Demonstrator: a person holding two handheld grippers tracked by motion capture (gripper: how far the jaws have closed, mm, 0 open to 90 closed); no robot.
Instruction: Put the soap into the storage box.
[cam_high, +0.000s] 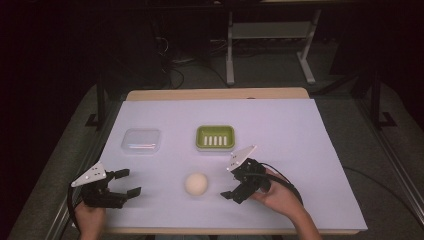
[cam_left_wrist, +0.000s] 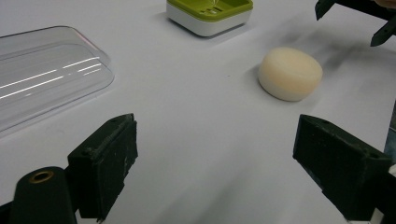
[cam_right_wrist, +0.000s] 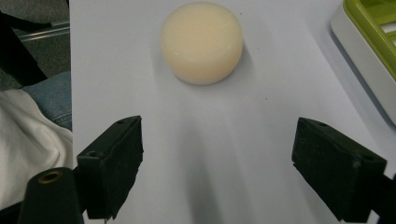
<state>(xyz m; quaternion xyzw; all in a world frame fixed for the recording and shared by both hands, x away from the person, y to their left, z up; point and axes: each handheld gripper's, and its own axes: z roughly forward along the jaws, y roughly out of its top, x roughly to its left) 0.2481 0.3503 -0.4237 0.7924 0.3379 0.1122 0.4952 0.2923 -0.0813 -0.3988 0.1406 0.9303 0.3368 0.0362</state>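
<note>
Soap (cam_high: 196, 184), a round cream bar, lies flat on the white-covered counter (cam_high: 300, 150) in the lower middle of the high view, between the two grippers and touching neither. Left gripper (cam_high: 124, 182) sits at the lower left of that frame, held by a hand (cam_high: 90, 220); its fingers (cam_left_wrist: 105, 163) are spread wide with nothing between them, and its own view shows the soap at upper right. Right gripper (cam_high: 231, 185) is at the lower centre-right, just beside the soap, in the other hand (cam_high: 277, 197); its fingers (cam_right_wrist: 114, 161) are also released and empty, with the soap at the top centre of its view, ahead of the gap. Green dish (cam_high: 215, 137) stands above the soap in the high view, well apart from it. Clear lid (cam_high: 142, 141) lies to the dish's left.
</note>
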